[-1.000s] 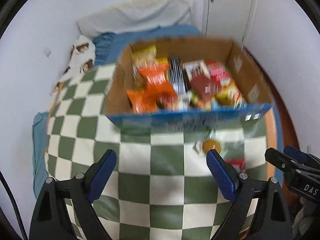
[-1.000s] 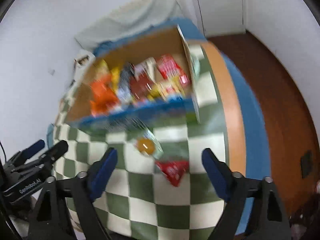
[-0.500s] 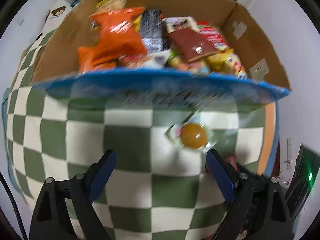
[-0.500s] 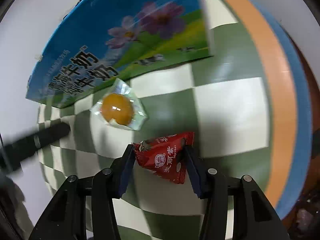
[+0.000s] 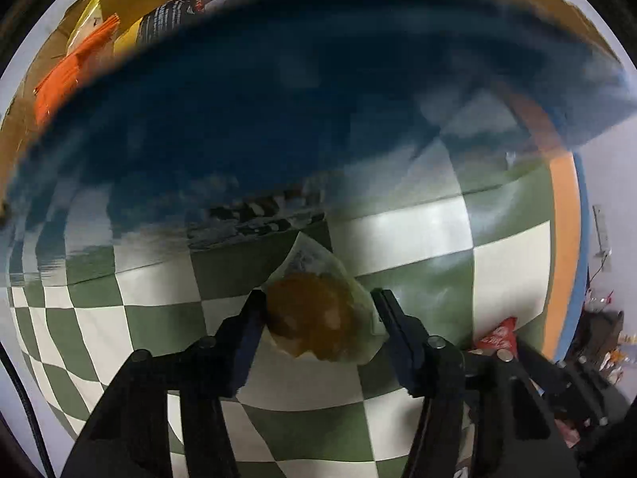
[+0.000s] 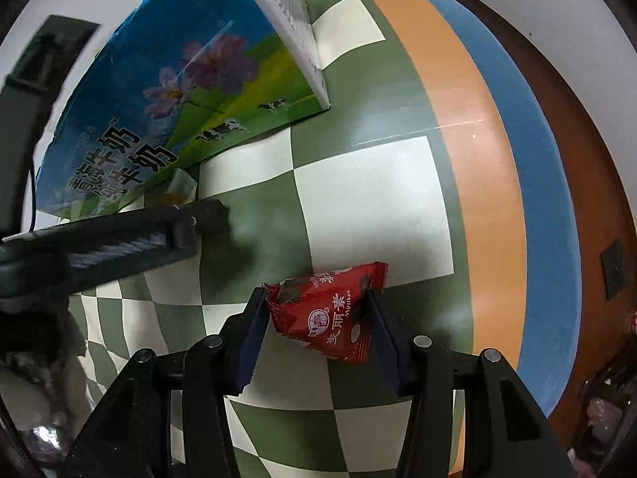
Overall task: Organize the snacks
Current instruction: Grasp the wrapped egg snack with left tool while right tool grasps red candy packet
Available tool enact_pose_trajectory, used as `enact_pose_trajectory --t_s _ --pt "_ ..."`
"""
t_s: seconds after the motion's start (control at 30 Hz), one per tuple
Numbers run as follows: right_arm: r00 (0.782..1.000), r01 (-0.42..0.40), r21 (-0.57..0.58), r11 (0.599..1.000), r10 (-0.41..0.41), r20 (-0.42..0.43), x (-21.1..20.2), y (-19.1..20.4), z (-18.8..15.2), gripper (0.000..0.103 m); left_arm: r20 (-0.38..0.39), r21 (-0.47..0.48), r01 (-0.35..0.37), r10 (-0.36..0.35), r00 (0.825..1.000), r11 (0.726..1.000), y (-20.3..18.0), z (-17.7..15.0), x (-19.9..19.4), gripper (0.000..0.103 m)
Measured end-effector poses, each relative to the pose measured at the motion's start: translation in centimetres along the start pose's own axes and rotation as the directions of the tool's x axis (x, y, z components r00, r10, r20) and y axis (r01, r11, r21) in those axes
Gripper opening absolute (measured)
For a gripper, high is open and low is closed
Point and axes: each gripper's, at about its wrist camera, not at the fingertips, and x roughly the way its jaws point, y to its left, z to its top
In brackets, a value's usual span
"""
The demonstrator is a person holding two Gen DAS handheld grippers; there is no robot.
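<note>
A round orange snack in a clear wrapper [image 5: 310, 314] lies on the green-and-white checked cloth [image 5: 418, 239], just in front of the box. My left gripper [image 5: 318, 306] points down over it, its jaws closing with both pads against the wrapper. A red snack packet [image 6: 326, 318] sits between the pads of my right gripper [image 6: 314, 298], which is shut on it at the cloth. The right wrist view shows the left gripper's dark fingers [image 6: 207, 215] beside the clear wrapper [image 6: 181, 185]. In the left wrist view, the red packet [image 5: 497, 334] peeks out at lower right.
A blue printed cardboard box [image 6: 159, 99] stands close behind both snacks, its wall [image 5: 318, 99] blurred and filling the upper left wrist view. Orange and yellow bags [image 5: 75, 75] show inside. The orange and blue surface edge [image 6: 477, 199] and wood floor [image 6: 589, 159] lie to the right.
Both grippers came down to the cloth. The right one shut on the red packet half a second ago. The left one has since narrowed from wide open onto the wrapped orange snack.
</note>
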Motion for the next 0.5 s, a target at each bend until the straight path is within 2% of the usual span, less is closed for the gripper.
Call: enact_pose_trajectory --t_s 0.2,0.37,0.5 --pt "1.000 -0.001 -0.019 1.000 0.001 -0.009 0.0 0.9 -0.1 0.052 -0.017 0.009 0.028 -0.027 0.999 1.000 1.9 -2.9 -0.3 0.050" --pt "1.000 -0.006 -0.073 0.997 0.004 -0.029 0.6 3.1 -0.8 0.052 -0.101 -0.102 0.068 -0.079 0.992 0.992 6.3 -7.0 0.9 0.050" --pt "0.999 -0.009 -0.128 0.992 0.004 -0.039 1.3 5.4 -1.5 0.052 -0.116 -0.189 0.116 -0.139 0.983 0.975 8.3 -8.4 1.7 0.051"
